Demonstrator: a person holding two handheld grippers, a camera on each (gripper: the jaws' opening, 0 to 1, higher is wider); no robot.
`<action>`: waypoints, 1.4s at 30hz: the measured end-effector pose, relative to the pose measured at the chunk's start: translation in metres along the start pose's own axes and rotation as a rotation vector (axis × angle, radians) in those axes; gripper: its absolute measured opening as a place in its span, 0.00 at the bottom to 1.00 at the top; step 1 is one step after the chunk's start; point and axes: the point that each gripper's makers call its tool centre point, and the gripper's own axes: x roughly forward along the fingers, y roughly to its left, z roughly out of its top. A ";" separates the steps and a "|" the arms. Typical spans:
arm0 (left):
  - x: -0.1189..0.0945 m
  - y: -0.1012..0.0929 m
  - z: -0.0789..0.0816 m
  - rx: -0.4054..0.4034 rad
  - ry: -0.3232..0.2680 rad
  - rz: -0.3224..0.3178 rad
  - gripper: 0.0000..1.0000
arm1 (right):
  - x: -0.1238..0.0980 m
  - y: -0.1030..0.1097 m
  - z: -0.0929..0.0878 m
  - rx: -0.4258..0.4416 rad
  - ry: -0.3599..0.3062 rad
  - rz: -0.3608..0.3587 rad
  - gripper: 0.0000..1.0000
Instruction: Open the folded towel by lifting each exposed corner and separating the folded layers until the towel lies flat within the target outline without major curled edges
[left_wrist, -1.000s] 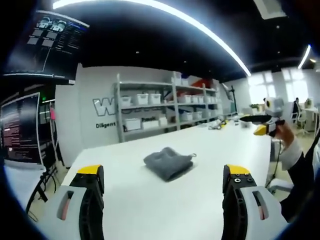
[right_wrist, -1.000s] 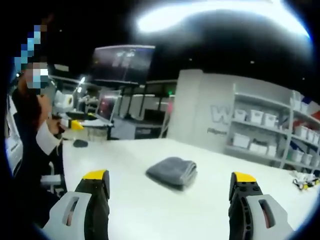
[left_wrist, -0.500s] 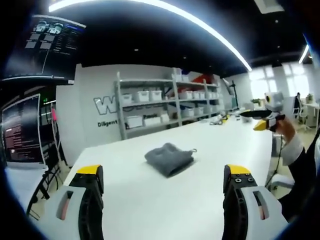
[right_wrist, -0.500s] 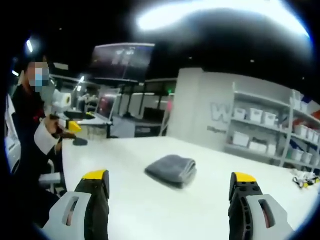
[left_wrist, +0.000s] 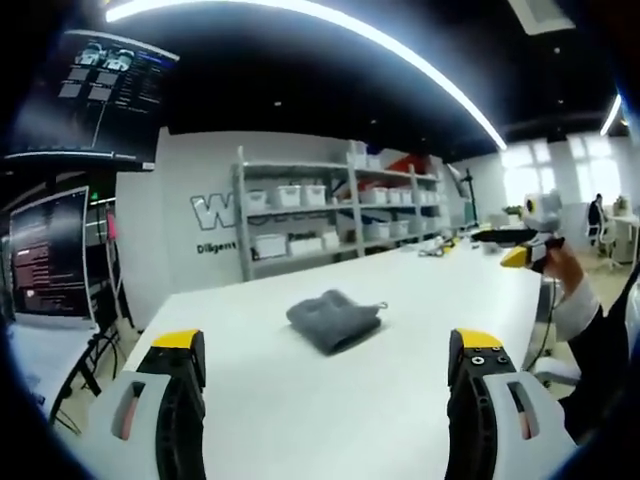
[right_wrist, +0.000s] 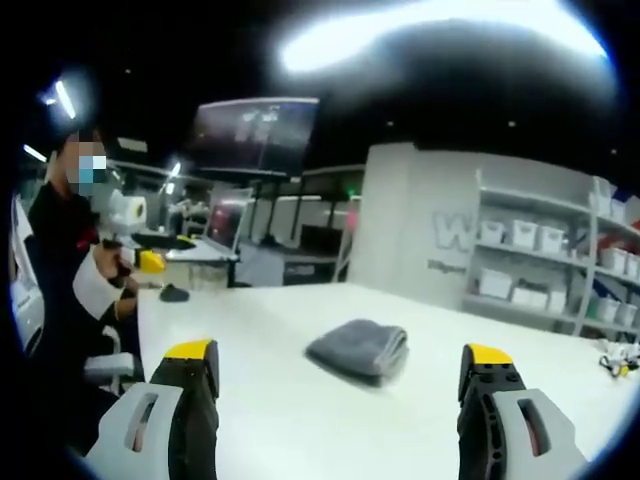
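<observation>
- Lying folded in a compact grey bundle, towel (left_wrist: 335, 320) near the middle of the white worktop (left_wrist: 300, 400), well ahead of both grippers and touched by neither.
- Holding released and empty, left gripper (left_wrist: 325, 375), its jaws standing wide apart with the towel framed between them in the left gripper view.
- Holding released and empty too, right gripper (right_wrist: 340, 385), jaws equally wide, towel (right_wrist: 360, 349) sitting between them farther up the worktop (right_wrist: 300, 420).
- Shifting slightly against a second ago in both views, so cameras drifting with the hands; towel itself looking unmoved and no nearer, with the same small loop or tag at one edge.
- Meaning for the task: nothing unfolded yet, no corner lifted; still only lining up, by the look of it.
- Showing no target outline clearly on the worktop, so unable to tell where flat placement belongs.
- Standing in the background, shelves (left_wrist: 330, 215) with white bins.
</observation>
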 end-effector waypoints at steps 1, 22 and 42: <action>-0.002 -0.001 0.000 -0.002 0.000 -0.002 1.00 | -0.001 0.000 0.004 0.007 -0.018 -0.004 0.99; -0.014 0.003 0.006 0.011 -0.019 0.019 1.00 | 0.022 0.007 0.002 -0.032 0.013 -0.029 0.99; -0.018 0.001 0.008 0.008 -0.019 0.034 0.99 | 0.060 -0.021 -0.019 0.055 -0.041 -0.052 0.99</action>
